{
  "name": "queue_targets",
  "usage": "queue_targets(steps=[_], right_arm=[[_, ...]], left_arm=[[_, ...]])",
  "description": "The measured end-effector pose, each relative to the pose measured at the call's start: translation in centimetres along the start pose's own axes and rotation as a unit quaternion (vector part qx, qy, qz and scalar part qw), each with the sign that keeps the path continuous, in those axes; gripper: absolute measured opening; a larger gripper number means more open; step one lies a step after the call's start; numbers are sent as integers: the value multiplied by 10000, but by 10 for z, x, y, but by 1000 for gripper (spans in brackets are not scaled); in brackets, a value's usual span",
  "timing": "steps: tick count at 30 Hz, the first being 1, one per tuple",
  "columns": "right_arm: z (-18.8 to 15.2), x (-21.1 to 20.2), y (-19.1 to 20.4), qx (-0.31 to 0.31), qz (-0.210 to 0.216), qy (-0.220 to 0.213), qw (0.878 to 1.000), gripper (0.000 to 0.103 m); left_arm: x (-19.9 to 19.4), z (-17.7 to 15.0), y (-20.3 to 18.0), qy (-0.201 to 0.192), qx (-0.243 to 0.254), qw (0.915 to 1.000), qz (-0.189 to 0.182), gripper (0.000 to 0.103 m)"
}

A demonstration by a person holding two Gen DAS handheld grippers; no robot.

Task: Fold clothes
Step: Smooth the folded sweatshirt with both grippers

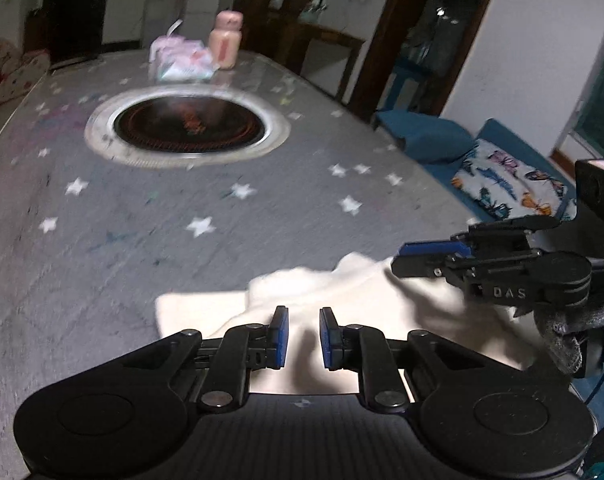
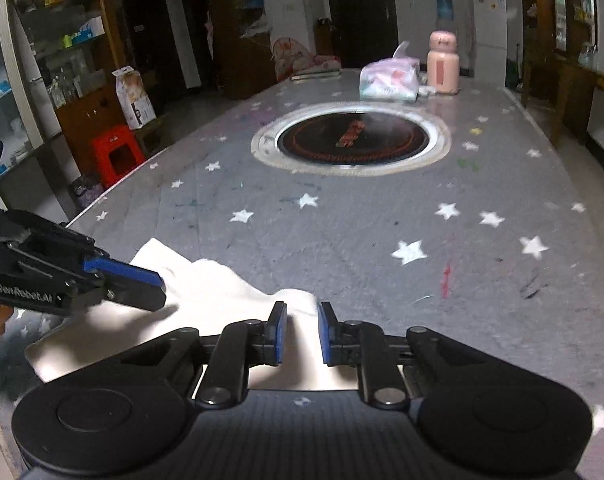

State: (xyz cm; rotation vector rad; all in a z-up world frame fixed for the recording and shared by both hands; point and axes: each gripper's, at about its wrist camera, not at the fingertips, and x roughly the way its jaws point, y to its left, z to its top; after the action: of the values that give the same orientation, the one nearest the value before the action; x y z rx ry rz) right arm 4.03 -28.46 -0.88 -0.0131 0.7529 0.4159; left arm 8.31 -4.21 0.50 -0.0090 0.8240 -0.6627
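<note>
A white cloth (image 1: 342, 300) lies bunched on the near edge of the grey star-patterned table (image 1: 142, 220); it also shows in the right wrist view (image 2: 206, 292). My left gripper (image 1: 304, 334) is open just above the cloth, with cloth showing between its blue pads. My right gripper (image 2: 302, 332) is open over the cloth's right end. In the left wrist view the right gripper (image 1: 402, 260) comes in from the right, over the cloth. In the right wrist view the left gripper (image 2: 158, 288) comes in from the left, over the cloth.
A round black hotplate (image 2: 352, 140) is set in the table's middle. A pink bottle (image 2: 443, 64) and a tissue pack (image 2: 388, 78) stand at the far end. A blue sofa with a butterfly cushion (image 1: 506, 184) is right of the table, a red stool (image 2: 116, 152) to its left.
</note>
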Motion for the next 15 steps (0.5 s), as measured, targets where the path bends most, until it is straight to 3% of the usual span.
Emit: queue_targets(steps=[8,15], right_arm=[[-35,-37,2,-258,-181,252,9992,15],[-55,-69,-11,-108,-413,165,9990,16]], left_arm=[[35,4,-1,238,63,9996,121,18],[20,2,-8,72,179,9997,173,19]])
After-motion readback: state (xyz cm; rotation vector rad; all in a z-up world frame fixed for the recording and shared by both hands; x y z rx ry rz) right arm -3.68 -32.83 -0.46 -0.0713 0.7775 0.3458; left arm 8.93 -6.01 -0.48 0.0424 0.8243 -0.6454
